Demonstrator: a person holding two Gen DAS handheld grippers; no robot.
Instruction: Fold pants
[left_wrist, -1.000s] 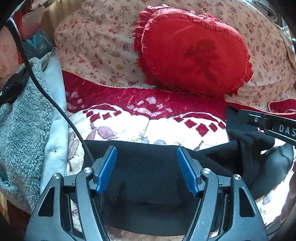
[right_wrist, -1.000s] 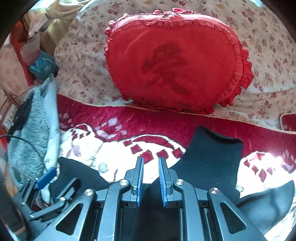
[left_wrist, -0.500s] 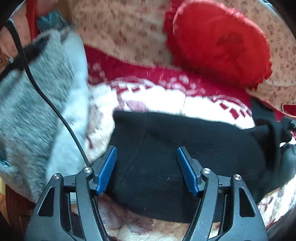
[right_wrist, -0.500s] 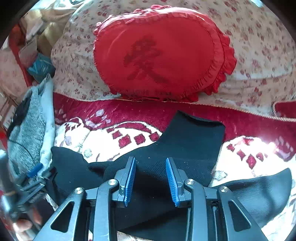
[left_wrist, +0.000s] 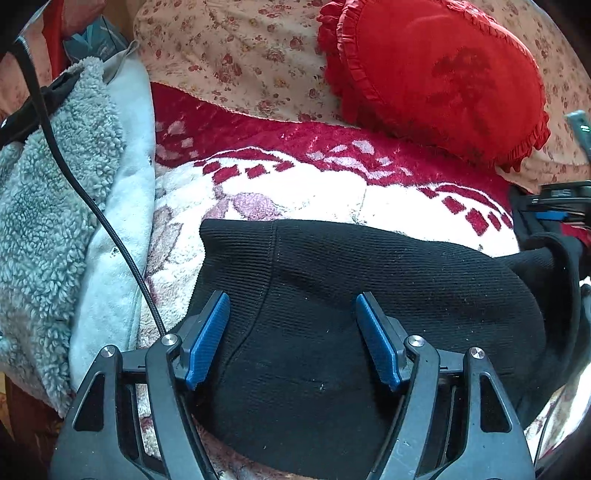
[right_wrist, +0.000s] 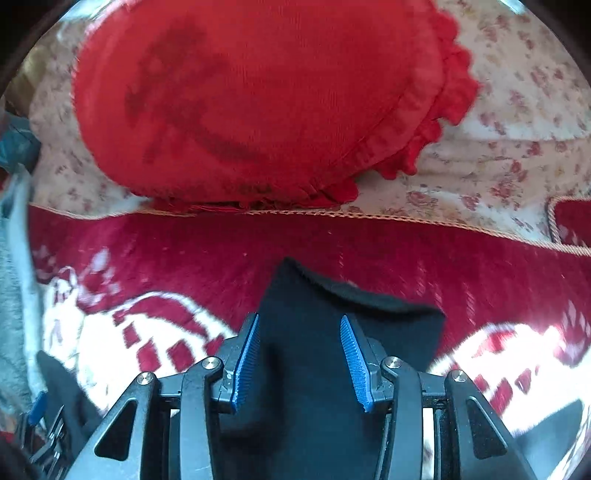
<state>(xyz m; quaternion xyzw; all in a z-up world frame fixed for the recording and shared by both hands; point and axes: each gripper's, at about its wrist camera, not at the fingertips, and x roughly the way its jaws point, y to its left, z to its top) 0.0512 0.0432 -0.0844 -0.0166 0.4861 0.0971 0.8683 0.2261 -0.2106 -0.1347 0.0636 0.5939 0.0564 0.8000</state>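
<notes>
The red-and-white plush blanket (left_wrist: 295, 184) covered the bed, and on it your black knit pants (left_wrist: 351, 295) lay partly folded. From the left wrist view, the ribbed waist end spread flat and broad across the lower half, its top edge running from about 9 o'clock to 3 o'clock. At 3 o'clock the fabric bunched into a loose doubled hump instead of lying flat. From the right wrist view, one leg end (right_wrist: 351, 314) reached up toward 12 o'clock onto the dark red border of the blanket, with its cuff edge slightly curled. Another dark flap showed at 4 o'clock, well apart from the first.

So I judged that you had a first fold laid down, but not a tidy one. The bunch at the side needed smoothing, the legs needed bringing together, and at least one more fold across the length was left.

The red ruffled cushion (right_wrist: 258, 103) sat at 12 o'clock against the floral pillow (left_wrist: 240, 55), clear of the pants. The grey fleece garment (left_wrist: 48, 221) lay at 9 o'clock, beside the waist but not touching it.

Your left tongs (left_wrist: 291, 339) stood wide apart over the waist, pads clear of the knit. Your right tongs (right_wrist: 299, 358) were opening over the leg, with cloth below them but not pinched.
</notes>
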